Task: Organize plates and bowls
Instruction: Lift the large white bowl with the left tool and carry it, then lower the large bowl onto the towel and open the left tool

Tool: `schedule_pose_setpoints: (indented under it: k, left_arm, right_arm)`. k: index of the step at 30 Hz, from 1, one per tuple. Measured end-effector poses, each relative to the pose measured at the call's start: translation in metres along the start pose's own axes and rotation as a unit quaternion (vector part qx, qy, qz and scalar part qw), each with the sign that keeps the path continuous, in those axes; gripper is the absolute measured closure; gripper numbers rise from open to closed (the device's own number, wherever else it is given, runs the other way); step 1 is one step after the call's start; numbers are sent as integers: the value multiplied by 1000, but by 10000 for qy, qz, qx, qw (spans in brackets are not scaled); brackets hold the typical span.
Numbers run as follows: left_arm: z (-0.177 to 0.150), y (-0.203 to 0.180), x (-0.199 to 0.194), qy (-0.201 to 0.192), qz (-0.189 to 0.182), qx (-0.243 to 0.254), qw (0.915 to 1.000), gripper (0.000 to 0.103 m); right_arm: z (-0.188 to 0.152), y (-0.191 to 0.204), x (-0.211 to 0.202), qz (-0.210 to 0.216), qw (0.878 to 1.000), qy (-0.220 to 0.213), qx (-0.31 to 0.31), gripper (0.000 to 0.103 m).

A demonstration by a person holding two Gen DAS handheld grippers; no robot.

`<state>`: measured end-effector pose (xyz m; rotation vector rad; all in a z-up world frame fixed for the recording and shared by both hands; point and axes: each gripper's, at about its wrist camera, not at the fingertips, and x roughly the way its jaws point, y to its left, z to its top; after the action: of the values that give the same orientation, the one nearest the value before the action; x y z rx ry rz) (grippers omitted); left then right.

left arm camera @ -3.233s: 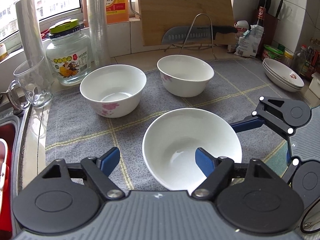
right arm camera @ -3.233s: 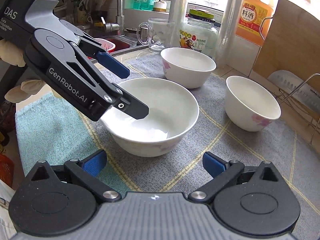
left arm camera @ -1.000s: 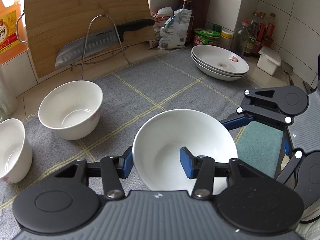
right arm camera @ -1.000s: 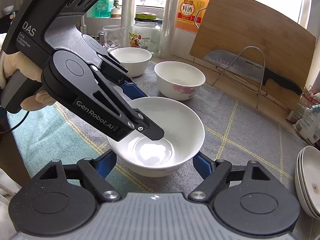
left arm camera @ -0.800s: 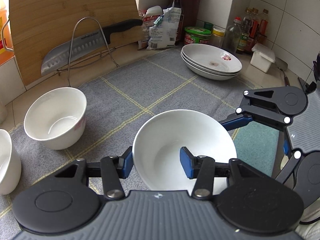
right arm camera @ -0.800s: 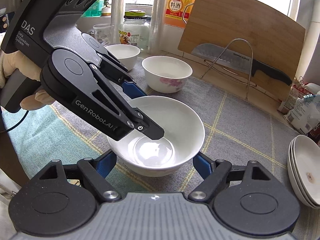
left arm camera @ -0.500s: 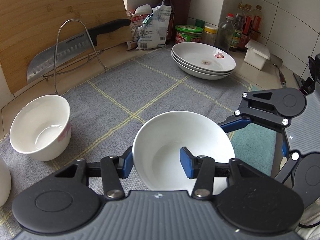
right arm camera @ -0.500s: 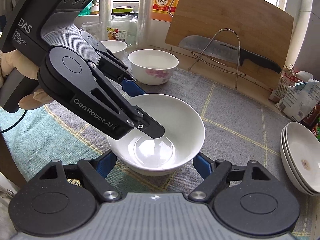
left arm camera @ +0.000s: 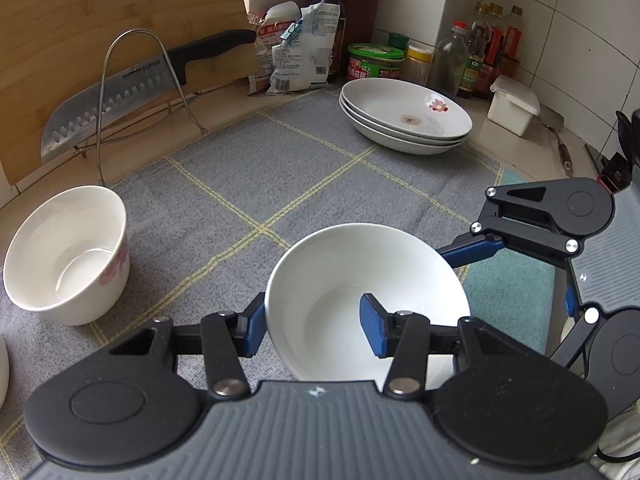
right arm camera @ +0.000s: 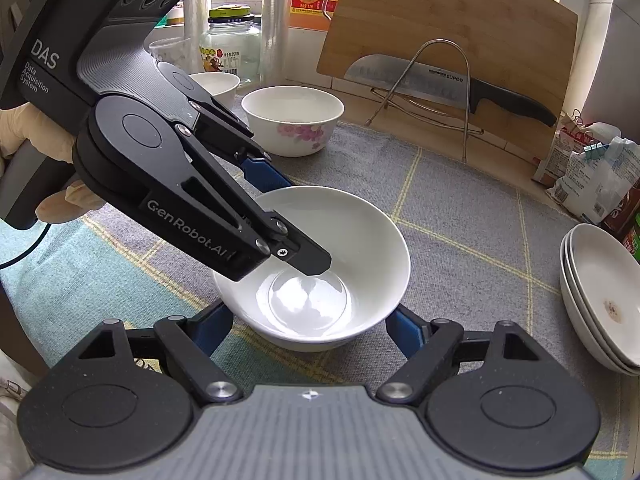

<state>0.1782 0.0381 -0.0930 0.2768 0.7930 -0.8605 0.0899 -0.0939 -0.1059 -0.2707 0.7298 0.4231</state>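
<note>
Left gripper (left arm camera: 312,326) has its jaws clamped on the near rim of the white bowl (left arm camera: 366,276), one pad outside the wall, one inside; the bowl sits over the front-right part of the grey mat (left arm camera: 248,184) on the desk. Cannot tell whether the base is touching the mat or just off it. Right gripper (right arm camera: 310,330) has its jaws wide apart, one each side of the same bowl, gripping nothing. Other items: flowered bowl (left arm camera: 66,256) toward the mat's left edge, a further bowl (right arm camera: 214,84) behind it per right wrist view, plate stack (left arm camera: 404,118) at the mat's back-right corner. Judgement: step in hand = carry the held bowl to nest w/ the other bowls, or set it by the plates; destination not evident. Recs: a single-rim pinch leaves the bowl prone to swing, so keep it level and move slowly; bring the right jaws in on the opposite rim for support if it tilts; lower it centred over the target and release only once seated. Risks: glazed rim slipping, china chipping on contact. Knife (left arm camera: 132,80) on rack at the desk's back edge; keep clear.
</note>
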Motion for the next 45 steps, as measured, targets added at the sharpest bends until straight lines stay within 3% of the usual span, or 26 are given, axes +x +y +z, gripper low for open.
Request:
schedule_pose_setpoints:
  k: [5, 6, 8, 9, 10, 16, 27, 45]
  left_arm:
    - [-1, -1, 0, -67, -31, 11, 10000, 54]
    - [-1, -2, -1, -77, -34, 28, 10000, 49]
    - [-2, -4, -3, -139, 23, 79, 9999, 29]
    - [-2, -4, -5, -197, 60, 101, 9997, 17]
    - [-3, -5, -8, -276, 90, 126, 9995, 14]
    - [-6, -1, -23, -474, 289, 4, 9985, 11]
    - [-28, 13, -63, -937, 971, -514, 9895, 9]
    - [-60, 37, -99, -1243, 1582, -858, 9758, 9]
  right_arm:
    - [0, -2, 2, 16, 10000, 31, 70, 16]
    - [-1, -2, 2, 21, 9999, 30, 94, 15]
    - [-1, -3, 0, -2, 9999, -71, 133, 0]
    - [-1, -4, -2, 2, 9998, -150, 137, 0]
    - [0, -5, -3, 29, 9997, -166, 149, 0]
    - [-1, -4, -1, -30, 9998, -113, 164, 0]
    - [12, 0, -13, 29, 9998, -143, 96, 0]
    - [62, 14, -11, -54, 9990, -255, -375, 0]
